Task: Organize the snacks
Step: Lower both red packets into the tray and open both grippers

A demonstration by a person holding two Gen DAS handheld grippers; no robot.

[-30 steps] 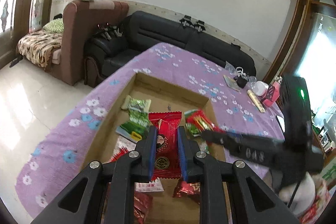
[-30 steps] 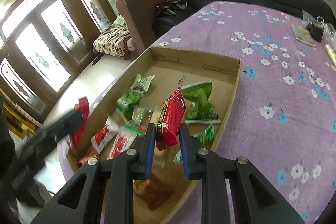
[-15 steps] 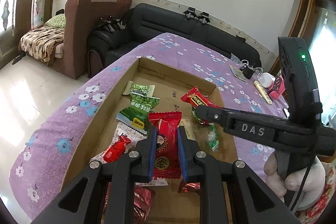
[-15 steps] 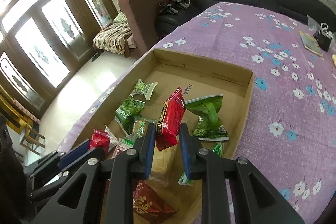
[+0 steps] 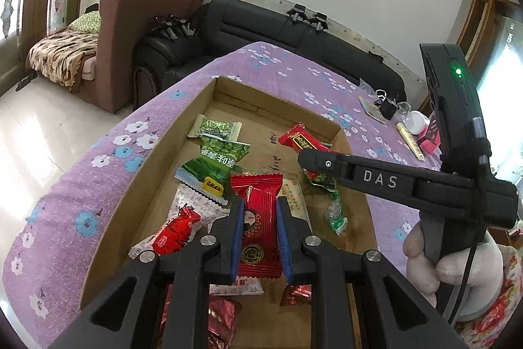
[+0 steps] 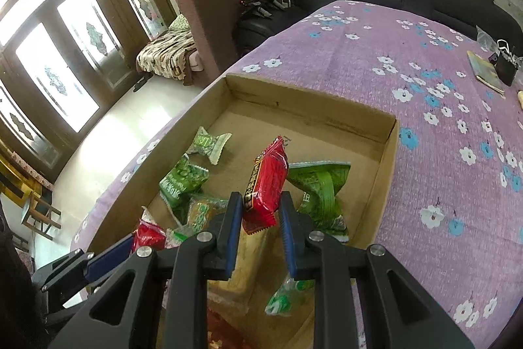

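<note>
Red foil catches the eye in both views. The left gripper (image 5: 260, 231) is closed on a flat red packet (image 5: 258, 218) with crimped ends, a printed figure and a round gold seal, held above the cardboard tray (image 5: 157, 165). The right gripper (image 6: 261, 218) pinches a narrower red snack bar (image 6: 266, 182) by its lower end, so it stands tilted up over the tray's right half. Loose in the tray lie a green pea packet (image 5: 215, 165), a pale green wrapped sweet (image 5: 214, 128), a small red candy (image 5: 175, 231) and a crumpled green bag (image 6: 318, 188). The tray sits on a purple flowered tablecloth (image 6: 441, 107).
</note>
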